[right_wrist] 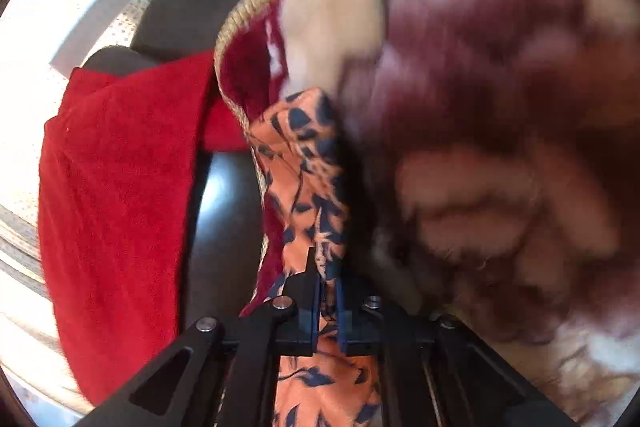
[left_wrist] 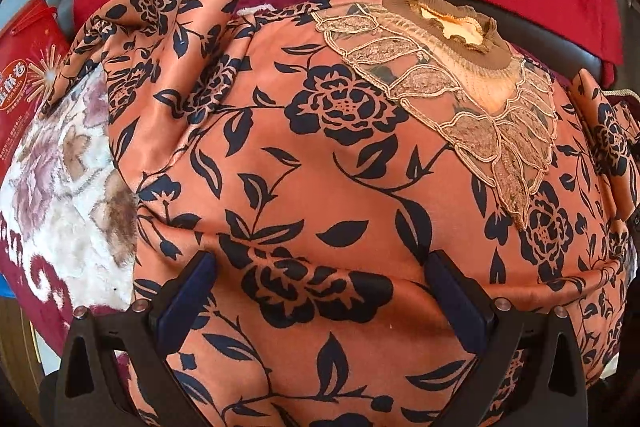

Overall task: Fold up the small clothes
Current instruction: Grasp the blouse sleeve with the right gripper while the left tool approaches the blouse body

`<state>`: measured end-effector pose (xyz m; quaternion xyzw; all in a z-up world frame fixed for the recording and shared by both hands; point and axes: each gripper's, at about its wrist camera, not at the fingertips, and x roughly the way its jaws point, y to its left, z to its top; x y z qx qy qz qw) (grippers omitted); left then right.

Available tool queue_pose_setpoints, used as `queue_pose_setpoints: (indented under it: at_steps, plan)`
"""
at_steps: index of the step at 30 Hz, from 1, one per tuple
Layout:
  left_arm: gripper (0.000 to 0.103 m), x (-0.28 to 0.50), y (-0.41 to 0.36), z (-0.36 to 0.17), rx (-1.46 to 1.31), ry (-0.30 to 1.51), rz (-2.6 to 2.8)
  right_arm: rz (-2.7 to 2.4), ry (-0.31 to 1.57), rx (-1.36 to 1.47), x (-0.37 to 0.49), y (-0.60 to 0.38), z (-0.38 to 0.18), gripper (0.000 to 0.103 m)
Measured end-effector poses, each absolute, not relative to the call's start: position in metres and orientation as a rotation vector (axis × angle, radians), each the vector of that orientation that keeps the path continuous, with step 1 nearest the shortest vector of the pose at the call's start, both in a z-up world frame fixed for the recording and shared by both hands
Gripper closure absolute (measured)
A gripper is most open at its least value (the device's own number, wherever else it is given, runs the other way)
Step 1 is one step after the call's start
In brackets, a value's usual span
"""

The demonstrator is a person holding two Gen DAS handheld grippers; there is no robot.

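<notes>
From the left wrist, the left gripper [left_wrist: 320, 267] is seen spread wide, the floral blouse [left_wrist: 320, 147] lying flat ahead, collar farthest away. From the right wrist, the right gripper [right_wrist: 325, 275] is clamped on a blouse edge running straight ahead.

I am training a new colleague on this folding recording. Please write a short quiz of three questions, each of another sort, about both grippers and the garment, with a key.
1. True or false: the left gripper is closed on the orange floral blouse.
2. The right gripper pinches: A) the red towel; B) the blouse; C) the floral blanket.
3. Fill in: at the blouse's neck sits a beige ____ collar.

Key: 1 false, its fingers stand apart over the cloth; 2 B; 3 lace.
</notes>
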<state>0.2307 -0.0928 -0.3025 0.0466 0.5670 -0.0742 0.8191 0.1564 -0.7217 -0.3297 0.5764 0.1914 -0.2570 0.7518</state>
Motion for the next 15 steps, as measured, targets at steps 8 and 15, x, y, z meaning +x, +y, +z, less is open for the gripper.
queue_pose_setpoints:
  at_steps: [8, 15]
  plan:
    - [0.000, 0.224, -0.084, -0.266, 0.164, 1.151, -0.183, -0.259, 0.261, 1.212, 0.145, -0.680, -0.247, 0.097]
    - [0.000, 0.211, -0.033, -0.223, 0.128, 1.046, -0.137, 0.041, 0.299, 1.102, 0.161, -0.555, -0.157, 0.097]
